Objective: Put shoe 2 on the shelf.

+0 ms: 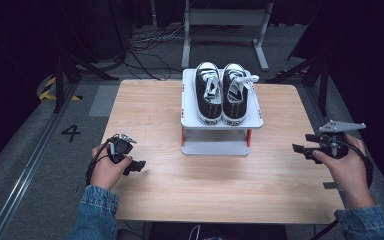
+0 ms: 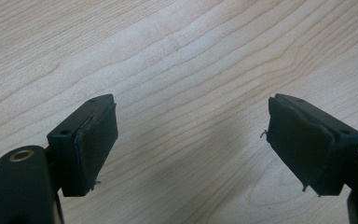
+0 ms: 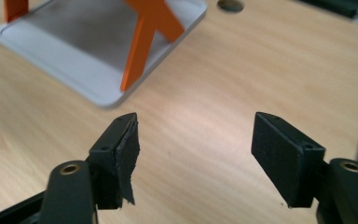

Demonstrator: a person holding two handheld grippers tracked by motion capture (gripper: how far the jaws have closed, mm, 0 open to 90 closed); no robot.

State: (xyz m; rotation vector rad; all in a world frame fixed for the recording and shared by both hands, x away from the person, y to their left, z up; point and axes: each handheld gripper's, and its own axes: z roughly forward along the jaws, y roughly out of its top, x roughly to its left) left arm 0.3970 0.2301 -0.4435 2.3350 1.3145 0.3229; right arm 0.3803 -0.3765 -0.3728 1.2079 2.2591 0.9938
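A pair of black-and-white sneakers [image 1: 221, 92] stands side by side, toes toward me, on the top shelf of a small white rack [image 1: 215, 148] with orange struts, at the table's middle back. My left gripper [image 1: 139, 165] rests low at the front left; its jaws stand open over bare wood [image 2: 191, 140] with nothing between them. At the table's right edge my right gripper [image 1: 302, 143] points left toward the rack. Its jaws are open and empty [image 3: 193, 149], and beyond them lie the rack's lower shelf [image 3: 74, 70] and an orange strut [image 3: 144, 37].
The wooden table [image 1: 160, 190] has bare room in front of the rack and on both sides. Behind it, a grey metal frame [image 1: 225, 20] and loose cables [image 1: 150, 45] sit on the floor. A "4" [image 1: 71, 132] is marked on the floor at the left.
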